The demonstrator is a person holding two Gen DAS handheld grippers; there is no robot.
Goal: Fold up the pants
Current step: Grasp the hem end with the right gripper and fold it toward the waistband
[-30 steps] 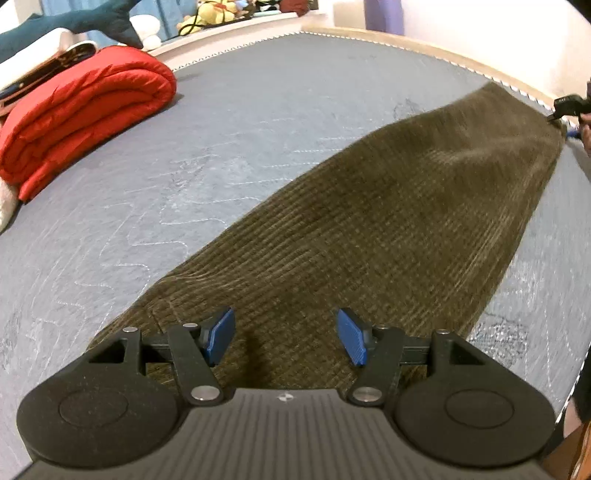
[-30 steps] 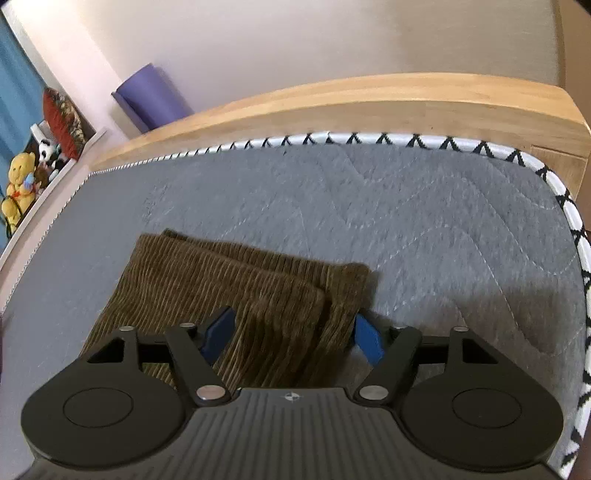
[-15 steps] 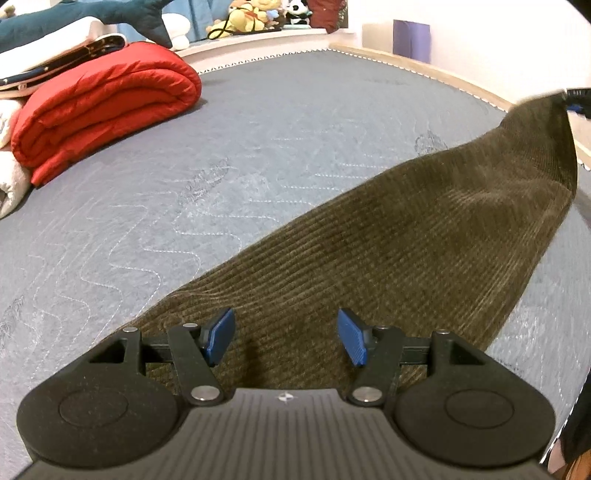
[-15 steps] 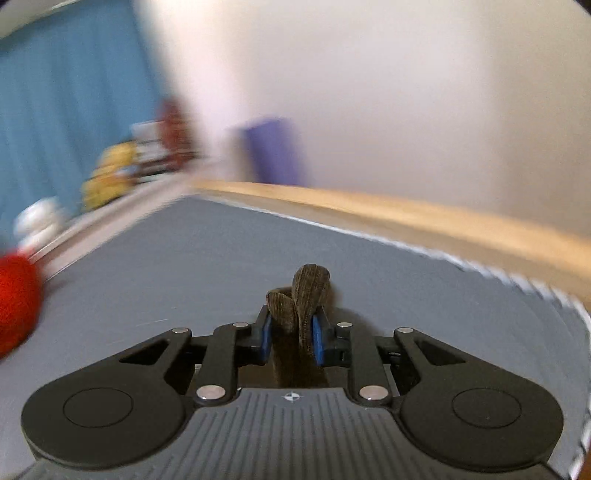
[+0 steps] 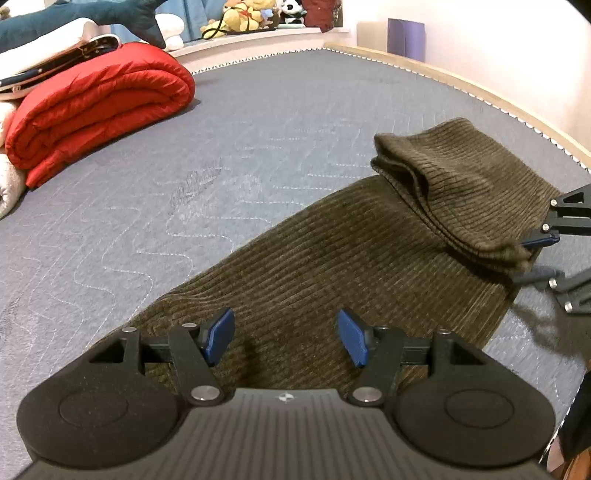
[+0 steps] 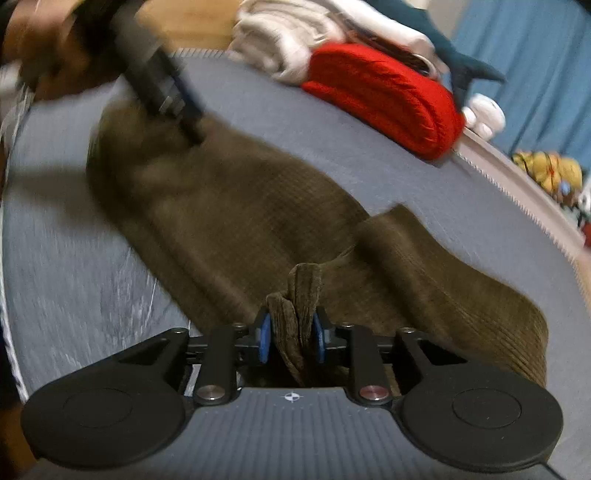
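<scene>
Brown corduroy pants (image 5: pixel 332 258) lie lengthwise on the grey mattress (image 5: pixel 184 166). My left gripper (image 5: pixel 286 338) is open, low over the near end of the pants. My right gripper (image 6: pixel 291 334) is shut on the bunched hem (image 6: pixel 301 295) and holds it folded back over the pants; it also shows at the right edge of the left wrist view (image 5: pixel 535 258). The folded-over part (image 5: pixel 461 192) forms a raised loop. The left gripper appears blurred at the far end in the right wrist view (image 6: pixel 166 92).
A rolled red quilt (image 5: pixel 99 107) and white bedding (image 5: pixel 7 184) lie at the mattress's far left. Stuffed toys (image 5: pixel 251 14) sit on a ledge behind. A wooden bed frame (image 5: pixel 498 99) runs along the right edge.
My right gripper shut on the pants' hem, lifted it and carried it back toward my left gripper, folding the far end over. The left gripper stayed open over the near end.
</scene>
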